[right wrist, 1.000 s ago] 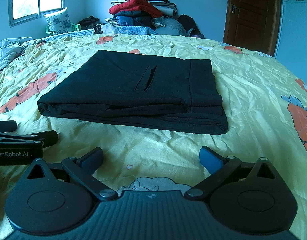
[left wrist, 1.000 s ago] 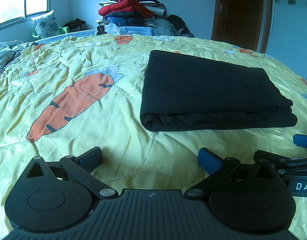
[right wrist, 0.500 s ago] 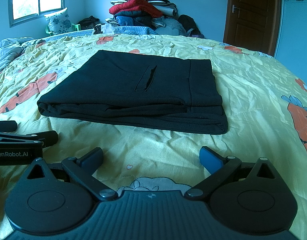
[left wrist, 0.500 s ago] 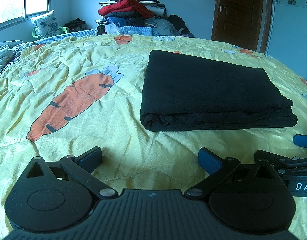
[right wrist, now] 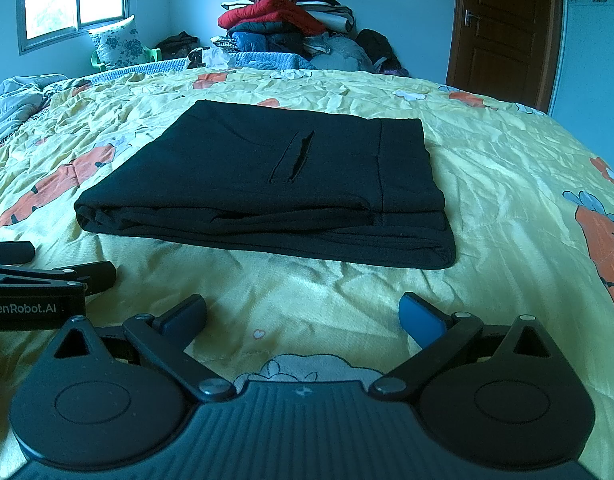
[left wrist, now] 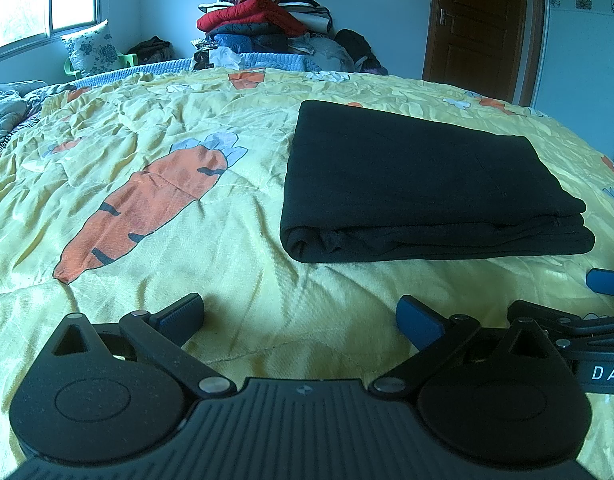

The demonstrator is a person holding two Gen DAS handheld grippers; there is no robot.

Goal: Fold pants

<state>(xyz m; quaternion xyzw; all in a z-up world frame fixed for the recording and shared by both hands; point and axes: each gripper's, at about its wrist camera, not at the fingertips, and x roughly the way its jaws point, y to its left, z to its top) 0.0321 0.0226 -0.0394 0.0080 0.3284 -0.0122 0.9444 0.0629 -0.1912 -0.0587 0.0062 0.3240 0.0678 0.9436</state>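
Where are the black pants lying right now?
The folded black pants lie flat on the yellow carrot-print bedspread, ahead of both open tools: right of centre in the left wrist view, centred in the right wrist view, touching neither.

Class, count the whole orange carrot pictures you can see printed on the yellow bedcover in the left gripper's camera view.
1. The big carrot lies left of the folded black pants. Smaller orange bits near the far and right edges are only partly visible, so more carrots may be hidden.
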